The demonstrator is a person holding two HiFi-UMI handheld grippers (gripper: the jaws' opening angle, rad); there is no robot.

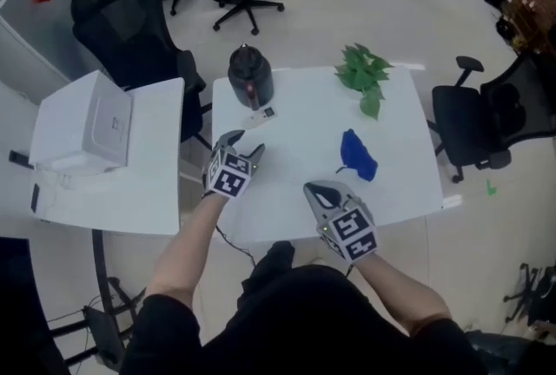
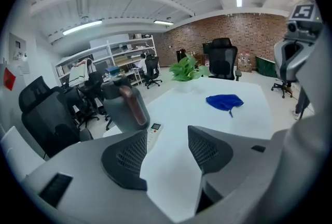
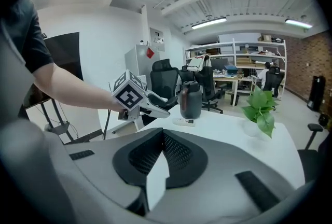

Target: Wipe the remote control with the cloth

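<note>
Remote control sits on the white table just ahead of the left gripper, peeking out past its left-hand jaw, right next to a dark jug. That gripper's jaws are spread wide with only bare tabletop between them. Blue cloth lies crumpled further out, ahead and right of those jaws. Right gripper has its jaws pressed fully together, holding nothing, with the cloth out in front of it.

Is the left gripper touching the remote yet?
Apart. The head view shows a strip of bare table between the open left gripper and the remote; nothing sits between its jaws.
</note>
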